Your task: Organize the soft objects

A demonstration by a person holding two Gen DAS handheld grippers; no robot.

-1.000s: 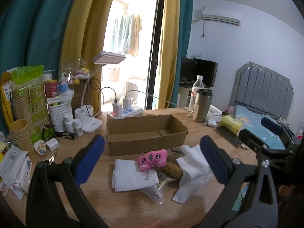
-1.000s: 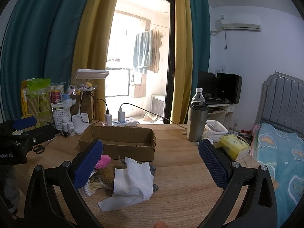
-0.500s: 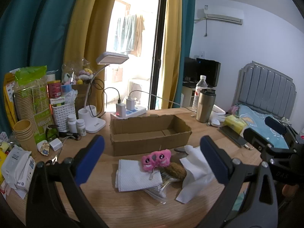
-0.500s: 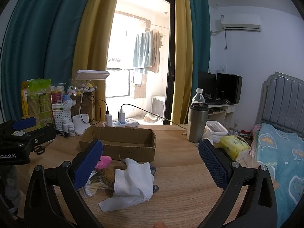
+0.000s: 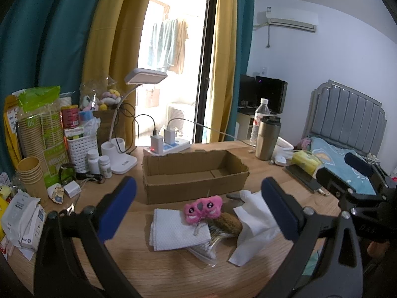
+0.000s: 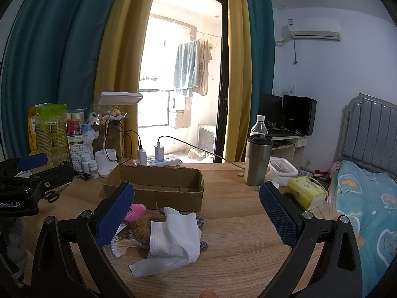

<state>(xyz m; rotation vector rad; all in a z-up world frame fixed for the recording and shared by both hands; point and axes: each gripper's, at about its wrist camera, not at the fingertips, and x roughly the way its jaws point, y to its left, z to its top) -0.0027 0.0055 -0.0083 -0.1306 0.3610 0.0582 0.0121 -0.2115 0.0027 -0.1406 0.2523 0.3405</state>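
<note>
Nearest, the left claw (image 5: 198, 208) and the right claw (image 6: 196, 211) are both held spread wide above the counter (image 5: 173, 273), with nothing gripped. Just beyond them a small heap of soft things is seen: a folded white cloth (image 5: 177, 231), a pink plush toy (image 5: 203, 209) resting on its far edge, a brown fuzzy item (image 5: 229, 223) beside it, and a crumpled white cloth (image 6: 173, 238). Behind the heap an open cardboard box (image 5: 193, 178) is set, seemingly empty. No sorting appears begun; the approach step is judged in hand. Next, 1 claw would need to be lowered over 1 soft piece and pressed together before a lift toward the box.
</note>
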